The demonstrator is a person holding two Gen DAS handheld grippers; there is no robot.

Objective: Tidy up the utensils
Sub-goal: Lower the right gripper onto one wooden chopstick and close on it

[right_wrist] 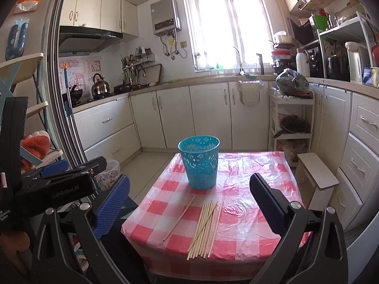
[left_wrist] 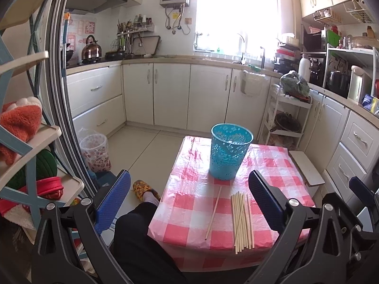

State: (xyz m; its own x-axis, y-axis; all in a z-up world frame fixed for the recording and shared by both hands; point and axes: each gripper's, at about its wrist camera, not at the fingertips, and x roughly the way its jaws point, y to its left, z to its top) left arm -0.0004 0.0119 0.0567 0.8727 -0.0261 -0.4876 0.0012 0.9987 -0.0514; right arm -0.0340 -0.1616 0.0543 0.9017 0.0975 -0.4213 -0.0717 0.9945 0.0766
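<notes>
Both tools gaping, empty; chopstick bundle (right_wrist: 205,229) lies lower centre, long axis toward the blue basket (right_wrist: 200,163), nearer right tool (right_wrist: 189,203) than left tool (left_wrist: 189,201).

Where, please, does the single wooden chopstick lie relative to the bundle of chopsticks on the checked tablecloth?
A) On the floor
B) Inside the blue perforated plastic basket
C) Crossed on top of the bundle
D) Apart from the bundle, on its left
D: the single wooden chopstick lies flat on the red-and-white checked tablecloth, apart from the bundle of wooden chopsticks, on its left, in front of the blue perforated plastic basket.
</notes>
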